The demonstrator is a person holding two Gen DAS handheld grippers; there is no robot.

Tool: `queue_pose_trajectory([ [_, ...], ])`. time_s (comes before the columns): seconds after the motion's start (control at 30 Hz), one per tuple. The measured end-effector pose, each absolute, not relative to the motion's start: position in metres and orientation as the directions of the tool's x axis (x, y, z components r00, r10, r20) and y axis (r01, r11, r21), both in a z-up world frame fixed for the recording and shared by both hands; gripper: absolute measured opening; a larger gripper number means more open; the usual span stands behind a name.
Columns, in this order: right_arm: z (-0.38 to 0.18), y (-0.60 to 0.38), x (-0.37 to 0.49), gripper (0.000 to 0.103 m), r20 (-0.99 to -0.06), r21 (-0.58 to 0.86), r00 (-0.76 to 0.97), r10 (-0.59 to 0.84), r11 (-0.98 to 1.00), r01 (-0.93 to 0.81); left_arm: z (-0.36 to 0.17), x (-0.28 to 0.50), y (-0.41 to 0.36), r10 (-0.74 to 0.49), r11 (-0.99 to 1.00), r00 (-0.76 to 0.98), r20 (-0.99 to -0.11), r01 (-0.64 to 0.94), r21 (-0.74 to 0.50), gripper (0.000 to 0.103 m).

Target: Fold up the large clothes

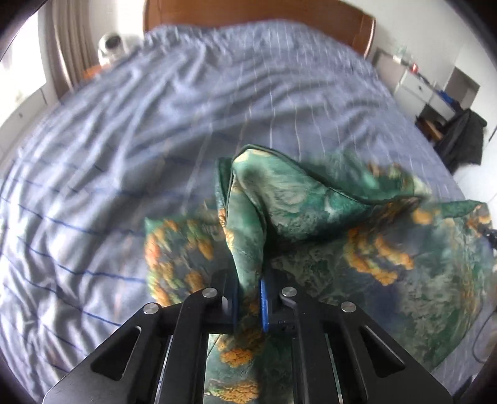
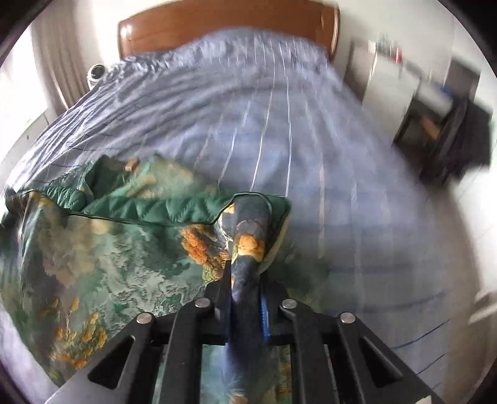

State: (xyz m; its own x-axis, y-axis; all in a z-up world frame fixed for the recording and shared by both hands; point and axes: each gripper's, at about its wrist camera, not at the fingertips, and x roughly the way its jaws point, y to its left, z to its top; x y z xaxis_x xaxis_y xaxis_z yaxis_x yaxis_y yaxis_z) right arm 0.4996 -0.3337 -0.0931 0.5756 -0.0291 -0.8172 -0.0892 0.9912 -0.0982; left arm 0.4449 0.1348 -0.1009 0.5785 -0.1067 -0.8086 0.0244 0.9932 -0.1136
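Note:
A large green garment [image 1: 341, 242] with orange and grey flower print lies on the bed, partly lifted. My left gripper [image 1: 248, 286] is shut on a bunched corner of it; the cloth stands up between the fingers and drapes to the right. In the right wrist view the same garment [image 2: 108, 258] spreads to the left, showing a plain green quilted lining [image 2: 161, 208]. My right gripper [image 2: 245, 289] is shut on another corner, held above the bed. Both views are motion-blurred.
The bed [image 1: 139, 140] has a wrinkled blue-grey striped sheet and a wooden headboard [image 1: 248, 12]. A small white device [image 1: 113, 46] sits at the far left by the curtain. White drawers [image 1: 425, 90] and a dark chair [image 1: 459, 140] stand to the right.

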Motion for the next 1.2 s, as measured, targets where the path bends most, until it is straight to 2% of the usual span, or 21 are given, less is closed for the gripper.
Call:
queue_pose_trajectory([
  [0.1, -0.063, -0.323, 0.496, 0.012, -0.733, -0.181, 0.676, -0.077, 0.980, -0.083, -0.077, 0.451, 0.134, -0.078, 0.995, 0.649, -0.757, 0.003, -0.100, 0.008],
  [0.2, -0.038, -0.315, 0.502, 0.012, -0.655, -0.217, 0.749, -0.097, 0.974, -0.064, -0.060, 0.456, 0.124, -0.016, 1.000, 0.721, -0.692, -0.006, -0.029, 0.008],
  [0.33, -0.028, -0.311, 0.523, 0.012, -0.597, -0.242, 0.791, -0.133, 0.970, -0.020, -0.073, 0.472, 0.120, 0.047, 0.999, 0.763, -0.645, -0.037, 0.029, 0.008],
  [0.47, -0.058, -0.313, 0.551, 0.012, -0.631, -0.270, 0.757, -0.170, 0.963, -0.010, -0.130, 0.489, 0.134, 0.077, 0.996, 0.702, -0.708, -0.086, 0.023, 0.009],
  [0.57, -0.102, -0.313, 0.565, 0.012, -0.695, -0.273, 0.699, -0.171, 0.961, -0.037, -0.166, 0.486, 0.139, 0.073, 0.995, 0.671, -0.738, -0.097, 0.010, 0.009],
  [0.7, -0.151, -0.318, 0.572, 0.012, -0.758, -0.240, 0.634, -0.154, 0.969, -0.052, -0.176, 0.486, 0.140, 0.055, 0.995, 0.678, -0.733, -0.100, -0.019, 0.011],
  [0.9, -0.180, -0.332, 0.581, 0.012, -0.803, -0.148, 0.588, -0.096, 0.988, -0.040, -0.183, 0.493, 0.144, 0.021, 0.995, 0.661, -0.750, -0.089, -0.051, 0.015],
  [0.97, -0.180, -0.333, 0.581, 0.013, -0.808, -0.132, 0.583, -0.085, 0.990, -0.039, -0.180, 0.494, 0.144, 0.013, 0.995, 0.655, -0.755, -0.087, -0.058, 0.022],
  [1.0, -0.178, -0.334, 0.581, 0.016, -0.813, -0.120, 0.578, -0.075, 0.992, -0.041, -0.176, 0.495, 0.146, 0.011, 0.994, 0.646, -0.763, -0.091, -0.063, 0.029],
  [1.07, -0.175, -0.337, 0.579, 0.017, -0.823, -0.092, 0.566, -0.051, 0.995, -0.044, -0.167, 0.493, 0.154, -0.002, 0.991, 0.633, -0.774, -0.105, -0.088, 0.049],
  [1.1, -0.168, -0.342, 0.577, 0.020, -0.824, -0.071, 0.565, -0.037, 0.997, -0.038, -0.161, 0.490, 0.159, -0.015, 0.986, 0.633, -0.774, -0.118, -0.116, 0.071],
  [1.13, -0.161, -0.347, 0.574, 0.023, -0.826, -0.047, 0.563, -0.022, 0.998, -0.029, -0.156, 0.485, 0.164, -0.027, 0.982, 0.640, -0.768, -0.128, -0.141, 0.083],
  [1.17, -0.155, -0.351, 0.573, 0.027, -0.827, -0.029, 0.563, -0.010, 0.999, -0.025, -0.149, 0.480, 0.172, -0.040, 0.974, 0.653, -0.756, -0.145, -0.176, 0.084],
  [1.2, -0.146, -0.358, 0.568, 0.034, -0.822, 0.002, 0.569, 0.013, 1.000, -0.019, -0.145, 0.477, 0.176, -0.048, 0.969, 0.655, -0.754, -0.154, -0.195, 0.084],
])
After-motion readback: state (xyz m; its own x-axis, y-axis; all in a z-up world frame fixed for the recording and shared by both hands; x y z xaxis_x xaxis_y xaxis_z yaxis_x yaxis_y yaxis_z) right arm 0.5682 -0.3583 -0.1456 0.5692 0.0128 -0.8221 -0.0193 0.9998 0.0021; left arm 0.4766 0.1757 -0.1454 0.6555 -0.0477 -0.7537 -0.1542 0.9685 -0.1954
